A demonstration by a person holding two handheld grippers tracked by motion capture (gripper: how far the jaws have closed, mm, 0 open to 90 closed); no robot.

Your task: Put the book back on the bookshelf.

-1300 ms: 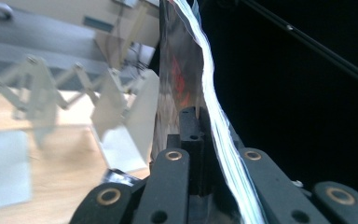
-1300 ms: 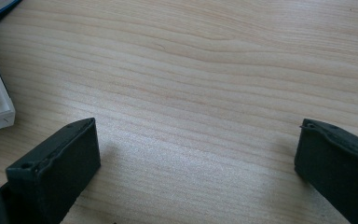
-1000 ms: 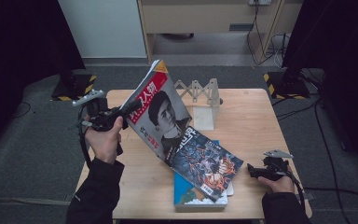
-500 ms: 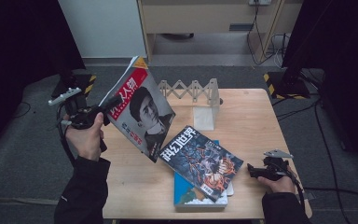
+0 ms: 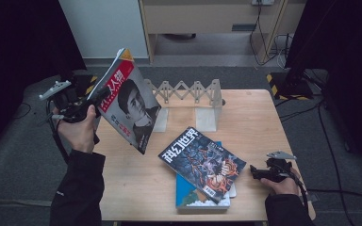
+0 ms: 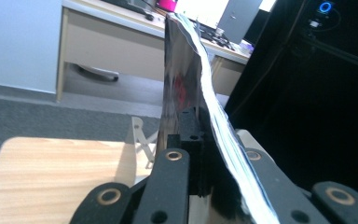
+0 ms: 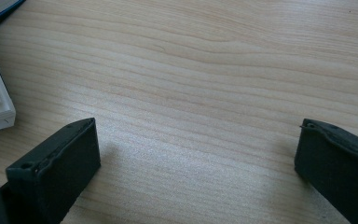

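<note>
above table edge | left gripper [image 5: 92,96] clamps glossy magazine [image 5: 128,103] (thin, bowed) | right gripper [image 5: 255,172] agape

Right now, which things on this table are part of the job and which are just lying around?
In the job:
- left claw
- red-titled magazine, clamped in it
- folding book rack

Lying about:
- dark-covered magazine
- blue book beneath it
- right claw, open on the table

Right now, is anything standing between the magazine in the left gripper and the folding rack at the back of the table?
Nothing visible: the magazine hangs beside the rack, with only bare table below.
</note>
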